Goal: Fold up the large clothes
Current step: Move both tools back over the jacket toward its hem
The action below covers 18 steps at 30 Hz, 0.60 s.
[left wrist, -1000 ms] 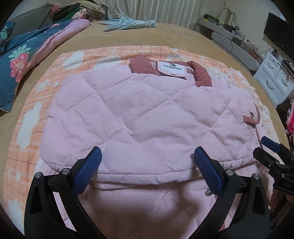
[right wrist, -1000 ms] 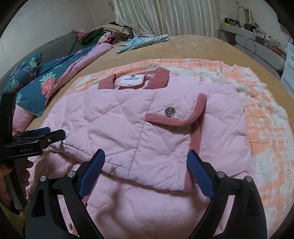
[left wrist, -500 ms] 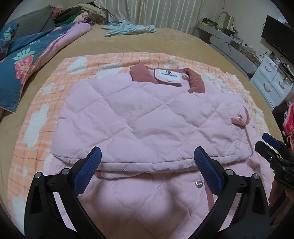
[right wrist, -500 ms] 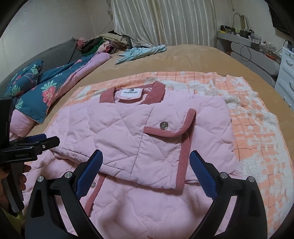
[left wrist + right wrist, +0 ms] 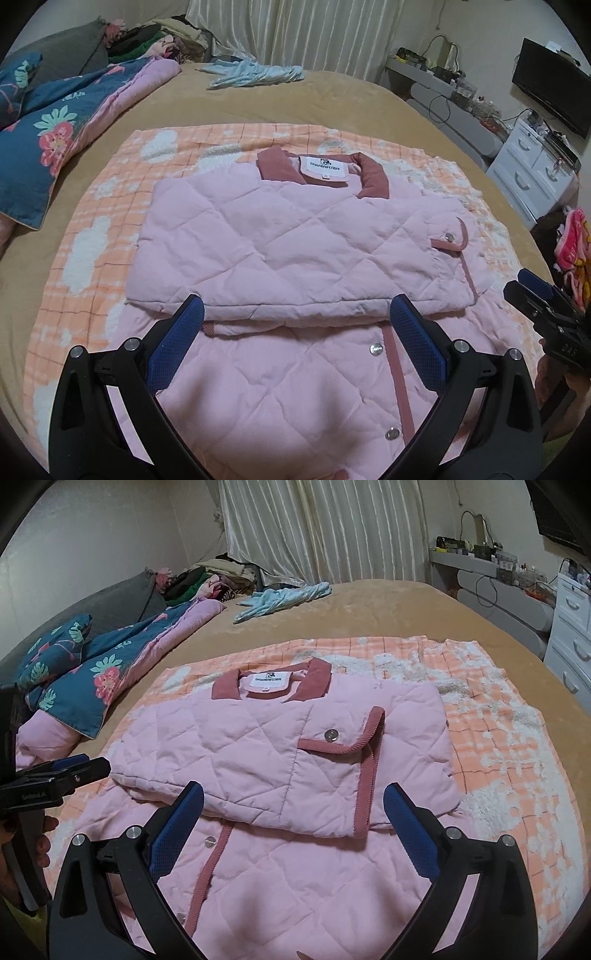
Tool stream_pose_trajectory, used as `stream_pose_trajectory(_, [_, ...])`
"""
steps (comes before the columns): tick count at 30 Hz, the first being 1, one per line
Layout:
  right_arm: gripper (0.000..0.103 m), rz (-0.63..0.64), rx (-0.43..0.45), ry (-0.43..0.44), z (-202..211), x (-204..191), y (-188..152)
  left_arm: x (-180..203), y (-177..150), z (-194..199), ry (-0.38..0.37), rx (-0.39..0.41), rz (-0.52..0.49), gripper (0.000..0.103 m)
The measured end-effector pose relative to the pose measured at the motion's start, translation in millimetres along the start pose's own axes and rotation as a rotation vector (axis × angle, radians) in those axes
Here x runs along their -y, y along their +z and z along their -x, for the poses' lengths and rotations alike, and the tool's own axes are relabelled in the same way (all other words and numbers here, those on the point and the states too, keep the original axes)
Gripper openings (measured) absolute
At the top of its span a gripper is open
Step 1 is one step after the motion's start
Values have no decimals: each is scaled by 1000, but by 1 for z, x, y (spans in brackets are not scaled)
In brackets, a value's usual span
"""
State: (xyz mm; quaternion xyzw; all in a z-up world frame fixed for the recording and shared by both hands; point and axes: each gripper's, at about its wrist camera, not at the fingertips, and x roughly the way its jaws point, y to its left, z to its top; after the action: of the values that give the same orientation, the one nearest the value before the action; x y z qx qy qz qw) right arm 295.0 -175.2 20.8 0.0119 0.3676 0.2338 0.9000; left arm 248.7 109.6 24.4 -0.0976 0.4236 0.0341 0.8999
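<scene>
Both claws, left (image 5: pixel 295 345) and right (image 5: pixel 293 827), hang spread wide over the pink quilted jacket (image 5: pixel 295 251) on the orange checked blanket (image 5: pixel 110 192), holding nothing.

Not much readable text here, honestly. We can see a white neck label (image 5: pixel 324 168) sewn inside the collar of the pink quilted jacket (image 5: pixel 295 243), with a small dark logo and one line of print under it, but the letters are too blurry for us to make out in either view. On the side of the left gripper (image 5: pixel 83 770) in the right wrist view there's pale lettering we can't read. The right gripper (image 5: pixel 532 291) shows "DAS" on its body.
</scene>
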Motion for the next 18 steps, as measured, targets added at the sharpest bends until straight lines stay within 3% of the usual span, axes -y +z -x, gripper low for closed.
stream_pose_trajectory(6, [98,-19,10,10,13,-8,-4,-1,-5,17,28,21,-14,95])
stream_pose_trajectory(18, [98,-4,38,-6,46,-24,0,-4,-8,53,-1,65,-5,95])
